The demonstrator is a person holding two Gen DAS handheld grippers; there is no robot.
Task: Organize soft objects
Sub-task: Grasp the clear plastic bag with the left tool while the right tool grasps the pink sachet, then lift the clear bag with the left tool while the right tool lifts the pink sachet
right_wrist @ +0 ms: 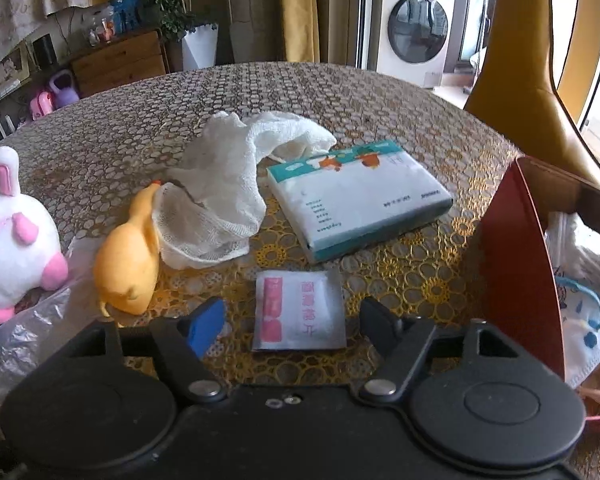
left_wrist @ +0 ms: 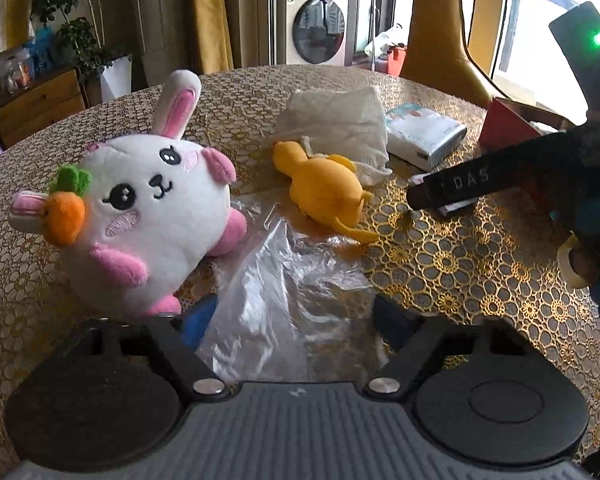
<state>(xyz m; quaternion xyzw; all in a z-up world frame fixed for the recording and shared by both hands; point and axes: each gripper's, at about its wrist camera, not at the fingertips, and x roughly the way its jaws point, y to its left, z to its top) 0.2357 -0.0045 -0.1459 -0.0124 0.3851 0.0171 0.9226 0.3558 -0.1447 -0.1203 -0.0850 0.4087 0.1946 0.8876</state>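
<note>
A clear plastic bag (left_wrist: 292,300) lies crumpled on a round table (left_wrist: 460,272) covered in gold lace-pattern cloth, directly between the spread fingers of the left gripper (left_wrist: 288,316); the pads do not press on it. Just beside the bag on its left sits a white plush rabbit (left_wrist: 152,212) with pink ears and an orange carrot at its cheek, one pink foot near the blue-tipped left finger. Beyond the bag a yellow rubber duck toy (left_wrist: 324,192) lies on its side, its head touching a crumpled white gauze cloth (left_wrist: 340,124).

From the right wrist camera, a small white sachet with pink print (right_wrist: 300,312) lies flat on the table between the parted fingers of the right gripper (right_wrist: 292,320), neither finger touching it. Farther out rests a white-and-teal tissue pack (right_wrist: 356,196), its corner beside the gauze cloth. At right stands a red box (right_wrist: 520,260) holding white fabric items with blue print (right_wrist: 588,328). Behind the table are a yellow chair (right_wrist: 516,68), a washing machine (right_wrist: 416,32) and a wooden cabinet (right_wrist: 120,60) with potted plants.
</note>
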